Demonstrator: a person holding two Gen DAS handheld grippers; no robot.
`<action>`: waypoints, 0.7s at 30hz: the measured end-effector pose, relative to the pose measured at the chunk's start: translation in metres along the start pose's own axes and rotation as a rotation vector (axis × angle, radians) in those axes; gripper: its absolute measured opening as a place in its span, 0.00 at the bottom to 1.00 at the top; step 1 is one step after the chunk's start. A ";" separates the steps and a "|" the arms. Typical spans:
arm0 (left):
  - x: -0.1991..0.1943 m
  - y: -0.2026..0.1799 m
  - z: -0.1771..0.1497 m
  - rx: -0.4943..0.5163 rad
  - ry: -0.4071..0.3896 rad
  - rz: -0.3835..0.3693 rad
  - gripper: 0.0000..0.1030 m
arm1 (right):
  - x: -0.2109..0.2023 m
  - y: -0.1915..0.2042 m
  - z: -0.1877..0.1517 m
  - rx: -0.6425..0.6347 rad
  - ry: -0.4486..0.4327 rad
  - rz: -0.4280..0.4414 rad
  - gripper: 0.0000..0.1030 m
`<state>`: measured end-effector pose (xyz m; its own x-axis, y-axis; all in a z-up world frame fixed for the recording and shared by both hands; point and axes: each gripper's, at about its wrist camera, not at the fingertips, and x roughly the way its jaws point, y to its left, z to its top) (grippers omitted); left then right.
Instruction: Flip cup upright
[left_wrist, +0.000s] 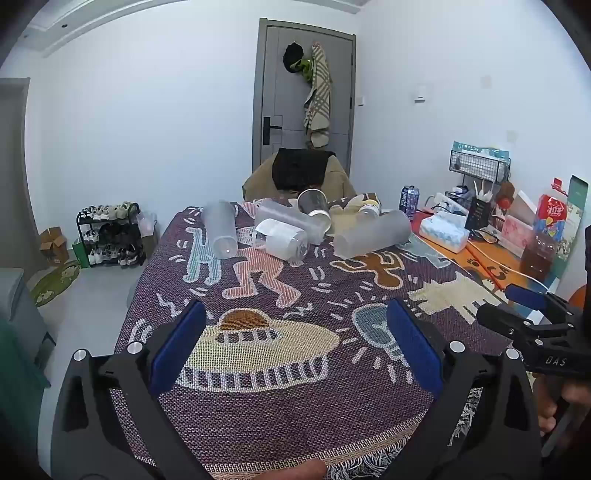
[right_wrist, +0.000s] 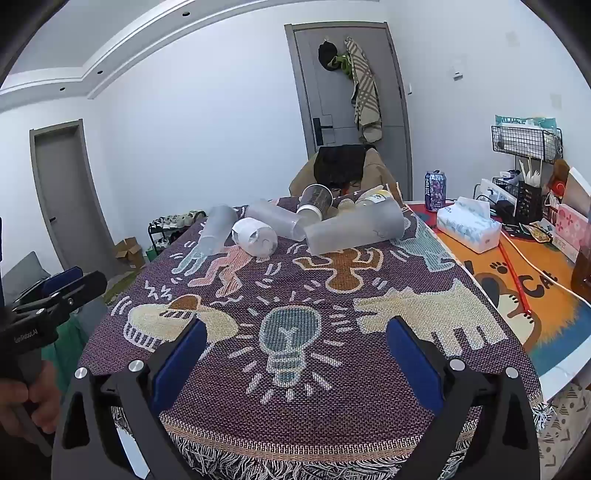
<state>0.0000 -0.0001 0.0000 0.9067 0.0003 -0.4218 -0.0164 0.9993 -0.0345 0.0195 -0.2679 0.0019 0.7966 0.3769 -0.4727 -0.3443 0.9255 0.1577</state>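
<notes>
Left gripper (left_wrist: 295, 332) jaws wide, empty, hovering over near end of patterned blanket (left_wrist: 295, 413). Right gripper (right_wrist: 295, 343) same: wide, nothing held. Cups in a pile at far end, all on their sides: frosted cup (left_wrist: 221, 229) at left, labelled cup (left_wrist: 282, 242) mid, large frosted cup (left_wrist: 371, 236) right. Dark cup (left_wrist: 314, 206) behind, possibly propped on others. Tissue pack (right_wrist: 468, 229) right of blanket.
</notes>
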 end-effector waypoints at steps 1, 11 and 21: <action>0.000 0.000 0.000 -0.007 -0.002 -0.005 0.95 | 0.000 0.000 0.000 0.000 -0.001 0.000 0.93; 0.000 0.000 0.000 -0.002 0.000 -0.003 0.95 | -0.001 -0.003 0.001 0.007 0.003 0.003 0.93; -0.001 0.000 0.000 -0.001 -0.001 -0.003 0.95 | -0.004 -0.001 0.001 0.006 0.002 0.002 0.93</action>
<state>-0.0007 0.0004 0.0006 0.9073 -0.0024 -0.4205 -0.0145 0.9992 -0.0370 0.0168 -0.2702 0.0045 0.7951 0.3782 -0.4740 -0.3424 0.9252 0.1638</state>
